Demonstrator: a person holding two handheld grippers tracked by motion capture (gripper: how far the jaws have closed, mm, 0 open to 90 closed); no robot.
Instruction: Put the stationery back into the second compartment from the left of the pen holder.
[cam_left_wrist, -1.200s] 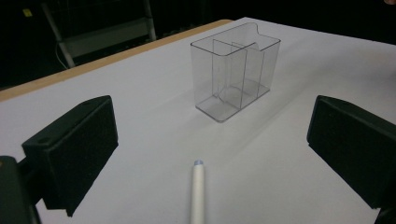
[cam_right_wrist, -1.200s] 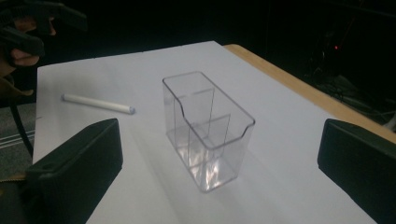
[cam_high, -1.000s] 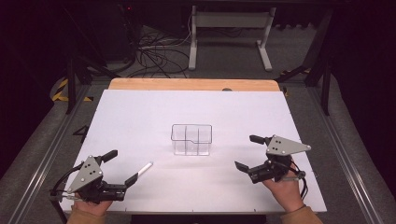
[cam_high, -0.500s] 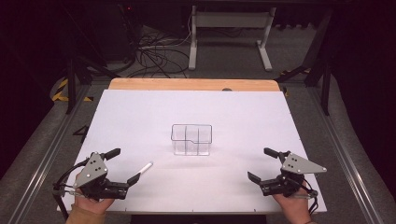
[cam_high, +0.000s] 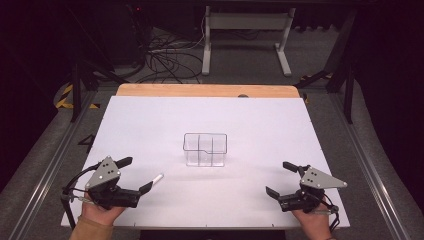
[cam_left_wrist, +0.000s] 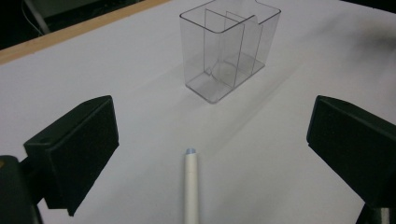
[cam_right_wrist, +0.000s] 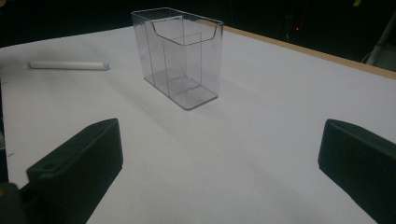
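In the lower left of the high view the left gripper (cam_high: 135, 175) rests near the front edge of the white table (cam_high: 260, 125), held by a hand (cam_high: 97, 212) that comes up from the bottom edge; its two black jaws stand wide apart, released, with nothing clamped between them. A white pen (cam_high: 156, 178) lies flat on the table just beside the tip of the jaw nearer the camera, its far end pointing toward the upper right of the frame. In the left gripper view the pen (cam_left_wrist: 190, 186) rises from the bottom centre, lying on the surface in the gap between the spread jaws and touching neither. In the lower right of the high view the right gripper (cam_high: 281, 180) is also released, jaws apart and holding nothing, gripped by the other hand (cam_high: 312, 220) at the bottom edge. At the centre of the high view, well apart from both grippers, a clear plastic organizer (cam_high: 205, 149) stands upright, with inner walls dividing it into compartments. It appears in the upper middle of the left gripper view (cam_left_wrist: 229, 46), and in the upper centre of the right gripper view (cam_right_wrist: 180, 56), where the pen (cam_right_wrist: 67, 65) lies at the upper left, apart from it.
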